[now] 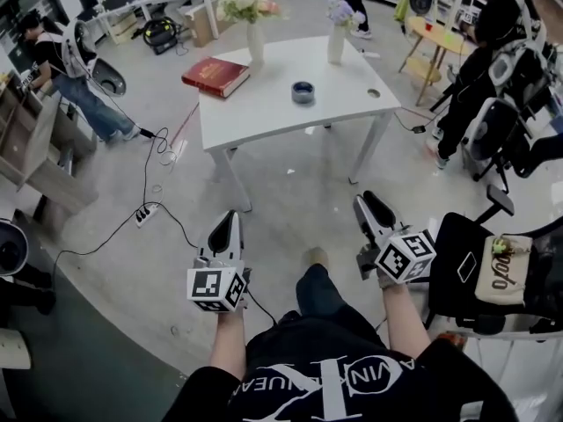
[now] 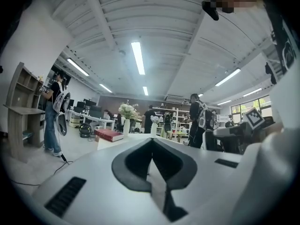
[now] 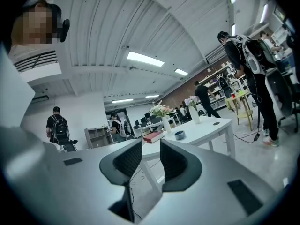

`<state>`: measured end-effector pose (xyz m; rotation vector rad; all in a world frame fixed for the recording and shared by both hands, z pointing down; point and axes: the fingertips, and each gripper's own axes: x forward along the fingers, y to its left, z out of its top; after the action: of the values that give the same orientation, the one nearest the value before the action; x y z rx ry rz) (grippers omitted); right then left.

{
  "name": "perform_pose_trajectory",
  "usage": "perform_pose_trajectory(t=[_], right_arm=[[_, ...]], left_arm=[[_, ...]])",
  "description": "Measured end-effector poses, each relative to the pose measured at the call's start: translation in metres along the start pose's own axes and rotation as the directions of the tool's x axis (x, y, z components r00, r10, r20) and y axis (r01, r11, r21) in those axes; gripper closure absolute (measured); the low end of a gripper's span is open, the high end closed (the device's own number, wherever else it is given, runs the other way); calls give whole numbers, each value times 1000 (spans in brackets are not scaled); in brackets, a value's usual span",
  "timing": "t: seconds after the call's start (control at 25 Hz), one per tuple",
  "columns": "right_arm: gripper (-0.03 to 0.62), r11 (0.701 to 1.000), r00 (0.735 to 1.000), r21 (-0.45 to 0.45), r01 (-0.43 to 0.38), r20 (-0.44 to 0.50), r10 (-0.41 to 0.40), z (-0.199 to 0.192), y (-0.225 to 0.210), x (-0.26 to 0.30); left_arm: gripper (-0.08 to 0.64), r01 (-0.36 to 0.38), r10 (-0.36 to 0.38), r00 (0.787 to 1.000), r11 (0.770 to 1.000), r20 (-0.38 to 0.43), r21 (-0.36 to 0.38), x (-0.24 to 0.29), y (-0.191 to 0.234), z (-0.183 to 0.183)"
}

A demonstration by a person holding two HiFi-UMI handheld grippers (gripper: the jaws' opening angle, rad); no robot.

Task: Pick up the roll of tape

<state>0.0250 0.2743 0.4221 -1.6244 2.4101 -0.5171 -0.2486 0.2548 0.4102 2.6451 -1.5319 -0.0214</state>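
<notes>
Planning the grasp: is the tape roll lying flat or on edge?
Flat: the tape roll rests on the white table with its hole facing up.

1. The room is bright and evenly lit by long ceiling strip lights [image 2: 138, 57], which glow white in both gripper views.
2. Windows [image 2: 243, 109] add pale daylight at one side.
3. The white surface [image 1: 264, 104] looks almost washed out and casts only a faint, soft shadow on the floor [image 1: 290, 192].
4. All three views are fisheye: straight lines bow and the corners fall to black.
5. Up close, the left tool [image 2: 153, 139] and the right tool [image 3: 151, 140] look soft, while the distant room is sharper.
</notes>
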Motion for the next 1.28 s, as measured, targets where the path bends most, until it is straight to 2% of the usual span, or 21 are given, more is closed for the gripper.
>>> perform_pose_trajectory(t=[0.12,0.28,0.44,0.56,0.76,1.28], right_arm=[[462,999,1000,40,13,-1,-13,3,-17,15],[445,999,1000,41,-1,-16,1,10,-33,42],[445,996,1000,81,22,-13,-21,21,-63,67],[445,996,1000,89,10,-17,-8,34,-79,91],[443,992,999,122,11,-45,-5,39,-112,120],[443,983,991,162,-83,-89,99,52,-179,191]], left_arm=[[558,18,-18,1000,1000,-22,-1,21,1,-4],[558,5,-6,1000,1000,-30,-24,57,12,-3],[558,8,-8,1000,1000,-24,-25,94,18,5],[558,-2,1,1000,999,-17,-33,125,23,12],[558,-12,10,999,999,-42,-44,166,27,7],[558,-51,50,997,998,-59,-27,268,21,2]])
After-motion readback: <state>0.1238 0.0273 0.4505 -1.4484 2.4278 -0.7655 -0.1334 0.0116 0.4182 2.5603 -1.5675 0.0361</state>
